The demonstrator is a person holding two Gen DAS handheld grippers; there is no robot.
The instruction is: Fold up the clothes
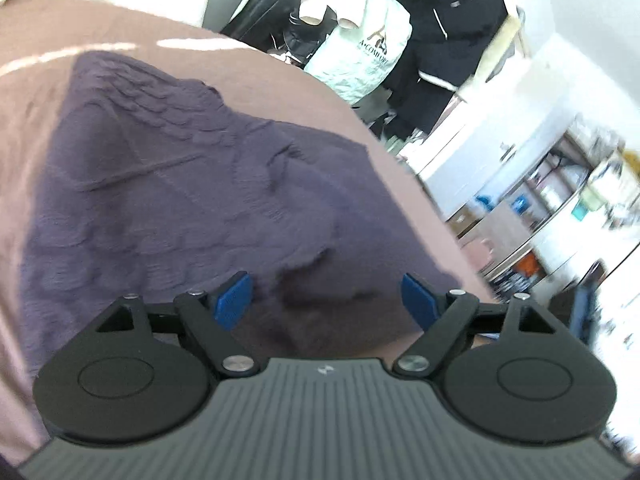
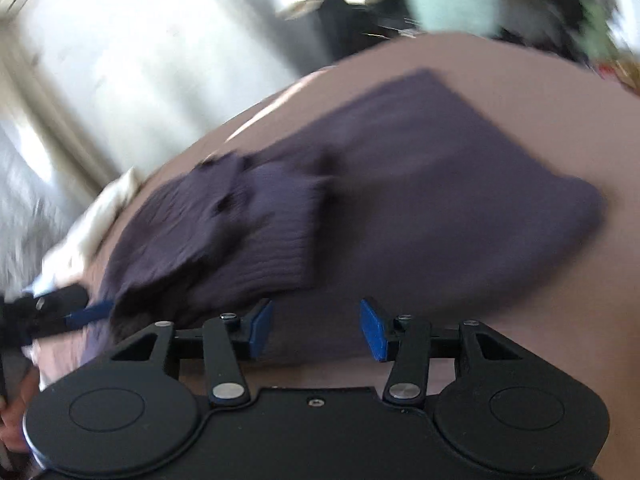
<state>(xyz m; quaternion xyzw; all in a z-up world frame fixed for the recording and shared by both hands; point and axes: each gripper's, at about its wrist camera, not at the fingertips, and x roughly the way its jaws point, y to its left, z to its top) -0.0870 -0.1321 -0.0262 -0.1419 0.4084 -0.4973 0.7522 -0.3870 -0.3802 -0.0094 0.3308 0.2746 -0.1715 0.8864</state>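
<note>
A dark purple cable-knit sweater (image 1: 180, 184) lies spread on a mauve bed cover (image 1: 36, 92). My left gripper (image 1: 326, 300) hovers open just above the sweater's near edge, with nothing between its blue pads (image 1: 234, 300). In the right wrist view the same sweater (image 2: 420, 184) shows, blurred, with a ribbed sleeve (image 2: 256, 232) folded across it. My right gripper (image 2: 317, 328) is open over the near hem, its pads (image 2: 374, 330) not pressing on the cloth. The left gripper's fingers (image 2: 90, 314) reach in at the left edge beside the sleeve.
The bed's edge runs close on the right, with a white printed bag (image 1: 364, 52), dark hanging clothes (image 1: 452, 40) and cluttered shelves (image 1: 560, 208) beyond it. White bedding (image 2: 92, 220) lies by the sweater's far side. Bare cover (image 2: 560, 320) stretches to the right.
</note>
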